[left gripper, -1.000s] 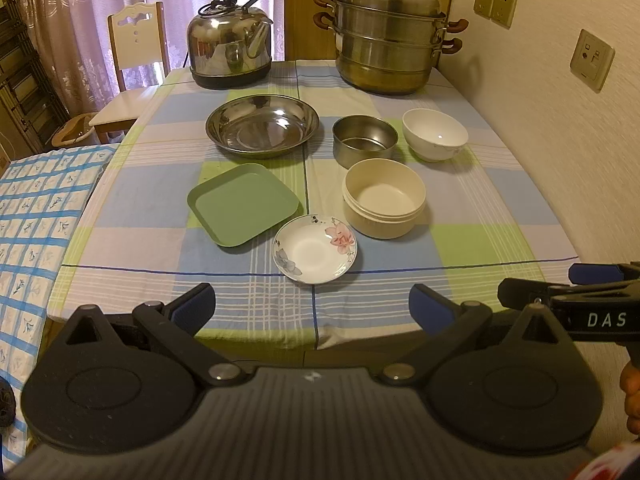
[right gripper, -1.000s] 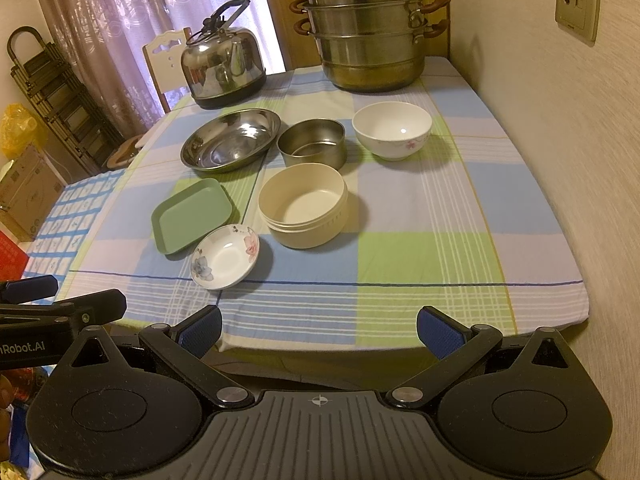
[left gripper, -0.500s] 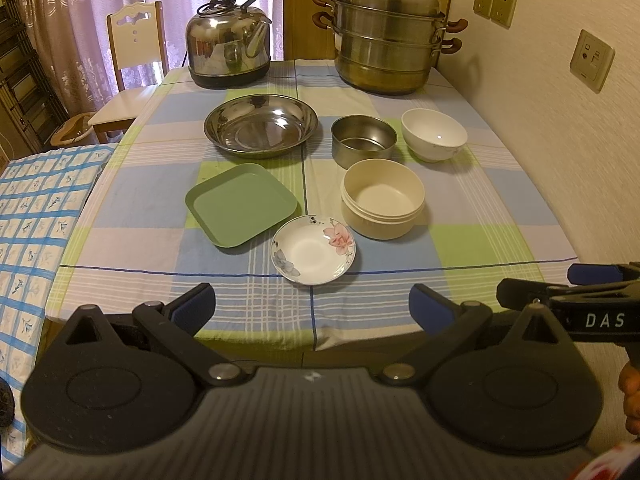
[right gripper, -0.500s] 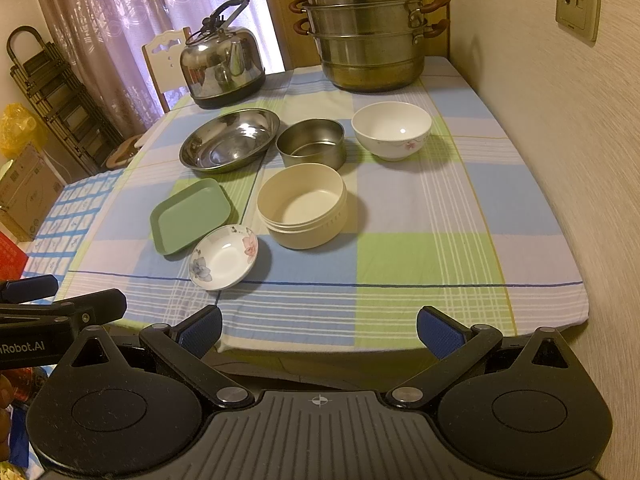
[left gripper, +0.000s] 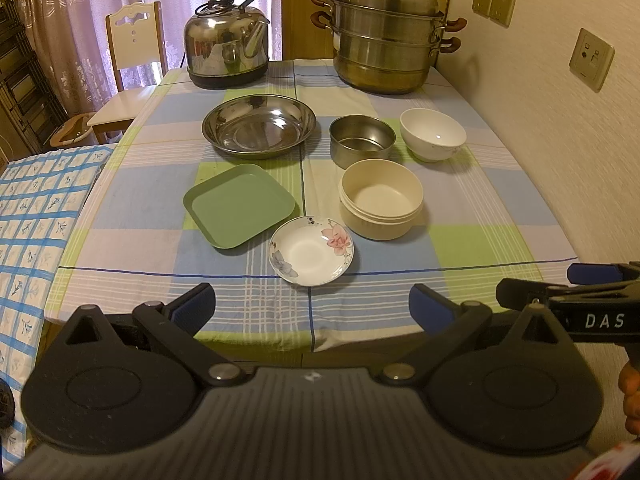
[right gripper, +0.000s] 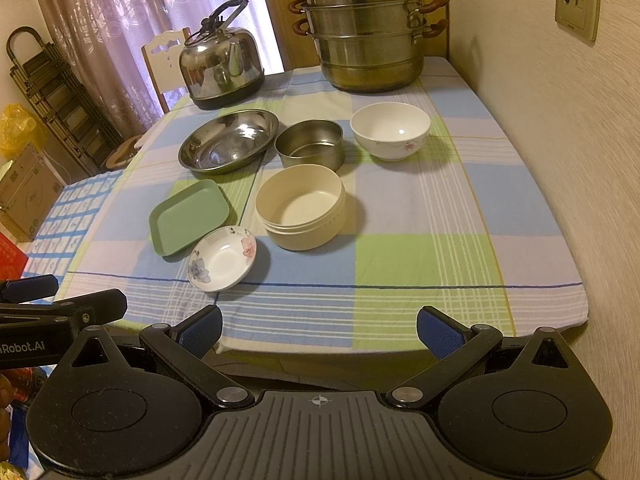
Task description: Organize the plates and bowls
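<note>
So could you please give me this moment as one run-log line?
stage: pre-grasp | left gripper: open, empty | right gripper: open, empty | dishes: untouched on table

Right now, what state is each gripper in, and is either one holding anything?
Left gripper: open, fingers spread wide, holding nothing.
Right gripper: open, fingers spread wide, holding nothing.

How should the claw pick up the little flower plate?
Pinch the near rim of the flower plate, coming low from the table's front edge. It is shallow with a flared, raised rim, it lies nearest the open left claw, and nothing blocks that side.
</note>
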A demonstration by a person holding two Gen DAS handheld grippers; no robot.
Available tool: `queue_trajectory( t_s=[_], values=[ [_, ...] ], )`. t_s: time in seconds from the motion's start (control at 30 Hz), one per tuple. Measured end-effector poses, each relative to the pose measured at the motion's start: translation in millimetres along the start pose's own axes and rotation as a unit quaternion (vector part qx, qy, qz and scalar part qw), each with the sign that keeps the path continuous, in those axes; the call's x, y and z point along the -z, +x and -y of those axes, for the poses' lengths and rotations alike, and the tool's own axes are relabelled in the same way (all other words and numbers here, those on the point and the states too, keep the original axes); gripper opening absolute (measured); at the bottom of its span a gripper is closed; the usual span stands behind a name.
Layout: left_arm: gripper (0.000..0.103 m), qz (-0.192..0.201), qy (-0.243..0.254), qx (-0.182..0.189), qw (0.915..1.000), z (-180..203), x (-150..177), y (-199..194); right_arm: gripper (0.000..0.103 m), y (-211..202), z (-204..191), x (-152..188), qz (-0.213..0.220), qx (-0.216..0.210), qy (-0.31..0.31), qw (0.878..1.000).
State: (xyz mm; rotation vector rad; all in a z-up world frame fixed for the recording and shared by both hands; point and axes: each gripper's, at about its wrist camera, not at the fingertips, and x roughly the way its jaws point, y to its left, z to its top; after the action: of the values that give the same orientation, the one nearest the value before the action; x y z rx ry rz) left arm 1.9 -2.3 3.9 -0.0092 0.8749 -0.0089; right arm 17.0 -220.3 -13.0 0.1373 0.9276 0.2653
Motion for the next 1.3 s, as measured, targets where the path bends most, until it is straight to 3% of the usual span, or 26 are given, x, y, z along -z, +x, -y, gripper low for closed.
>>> queue_trajectory(
  t_s=[0.77, 1.3],
  values=[
    [0.103, 0.000, -0.001, -0.008, 1.0000, 15, -3, 6, 0.103, 3, 10, -5, 0.014, -0.015, -0.003, 1.000],
    [0.103, -0.010, -0.036, -0.059, 0.9976, -7, 0, 22, 0.103, 23, 24, -15, 0.030, -0.075, 0.005, 0.997]
  ],
)
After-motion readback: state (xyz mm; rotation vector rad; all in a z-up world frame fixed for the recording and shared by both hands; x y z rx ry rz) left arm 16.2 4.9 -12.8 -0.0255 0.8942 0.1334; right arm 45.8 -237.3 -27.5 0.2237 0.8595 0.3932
